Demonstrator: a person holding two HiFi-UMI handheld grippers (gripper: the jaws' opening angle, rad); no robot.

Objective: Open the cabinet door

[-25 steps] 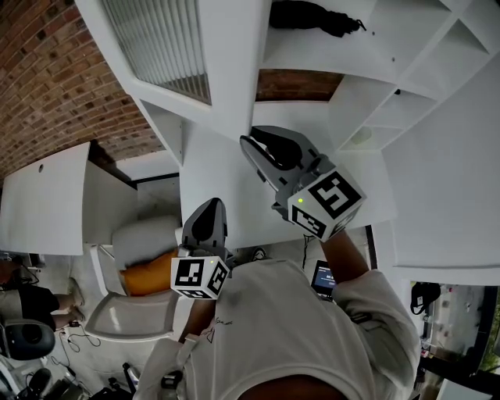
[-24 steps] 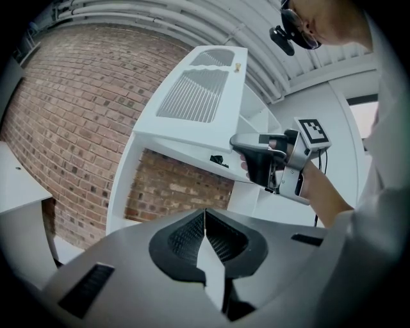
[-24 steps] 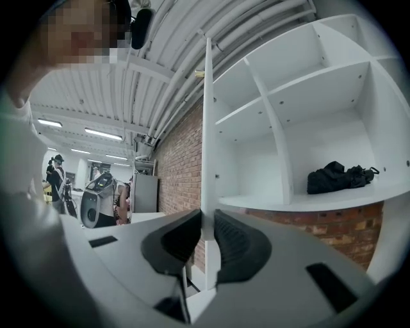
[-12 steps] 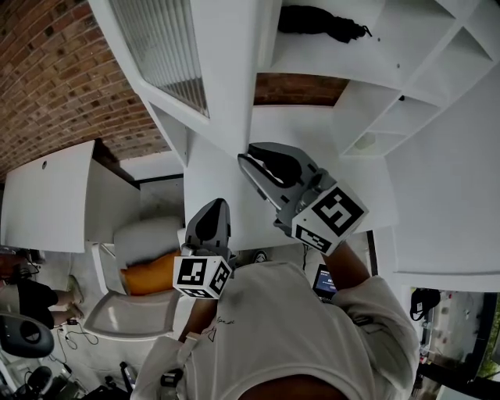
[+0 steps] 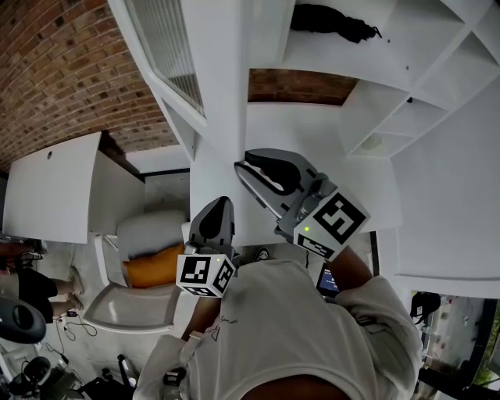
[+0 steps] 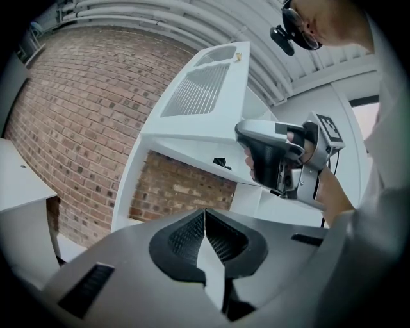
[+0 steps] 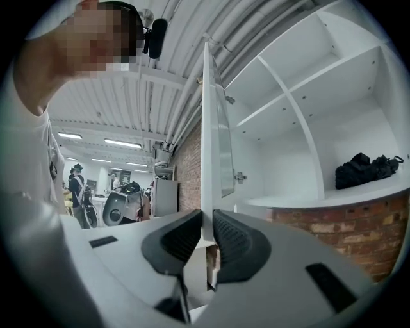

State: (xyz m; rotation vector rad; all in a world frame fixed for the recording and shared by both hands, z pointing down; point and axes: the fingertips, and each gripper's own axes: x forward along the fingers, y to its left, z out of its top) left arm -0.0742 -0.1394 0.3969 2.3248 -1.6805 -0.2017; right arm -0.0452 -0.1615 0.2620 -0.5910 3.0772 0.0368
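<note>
The white cabinet door [image 5: 223, 86] with its ribbed glass panel [image 5: 168, 43] stands swung out from the open shelf unit [image 5: 344, 62]. My right gripper [image 5: 241, 168] is shut on the door's free edge. In the right gripper view the door [image 7: 208, 115] shows edge-on and runs down between the two pads of that gripper [image 7: 206, 240]; its hinge [image 7: 240, 176] shows beyond. My left gripper [image 5: 219, 207] hangs lower and to the left, apart from the door, shut with nothing in it [image 6: 205, 230]. The left gripper view shows the right gripper [image 6: 269, 160] at the door [image 6: 198, 96].
A black bag [image 5: 332, 19] lies on an upper shelf [image 7: 365, 170]. A brick wall [image 5: 55, 70] stands left of the unit. A lower white door [image 5: 47, 195] hangs open at the left, with an orange cushion [image 5: 148, 269] in a white seat below.
My right gripper has drawn the door's edge a little further out, away from the shelves. The left gripper has kept its place.
</note>
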